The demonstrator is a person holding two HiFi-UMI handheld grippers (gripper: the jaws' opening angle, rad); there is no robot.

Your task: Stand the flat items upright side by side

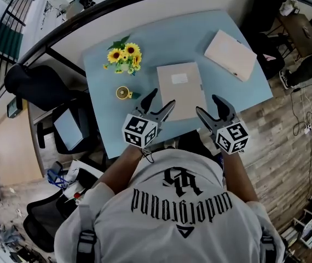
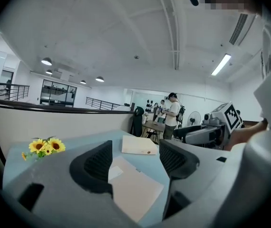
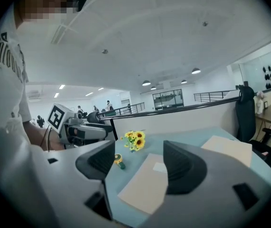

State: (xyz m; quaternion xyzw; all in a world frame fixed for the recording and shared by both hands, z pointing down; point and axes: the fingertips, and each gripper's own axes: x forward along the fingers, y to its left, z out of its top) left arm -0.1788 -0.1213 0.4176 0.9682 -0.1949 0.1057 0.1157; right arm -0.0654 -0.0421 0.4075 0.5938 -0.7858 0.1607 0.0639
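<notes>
Forearms reach out from the torso, roughly parallel, marker cubes facing up toward the head camera. left tongs (image 1: 161, 99) and right tongs (image 1: 208, 104) are both spread wide with nothing between the pads; each gripper view shows only surface and board through the gap. Both point a little below level and hover over the near edge of the light-blue surface (image 1: 161, 43), one at each near corner of the near flat item (image 1: 180, 86). That item is a beige, book-like board with a pale label, lying flat, long side running away from the person. My read: a bracketing stance, one set per side edge, so the board can be pinched from both sides and tipped up. No contact yet. To its left and apart sits a small yellow round gadget (image 1: 123, 93), with a sunflower bunch (image 1: 124, 55) further back, both out of the work zone. The second flat item (image 1: 230, 54) also lies flat, skewed, near the far right corner and well apart from the first. Neither is upright, so the task looks barely begun, and the far one will need bringing over.
</notes>
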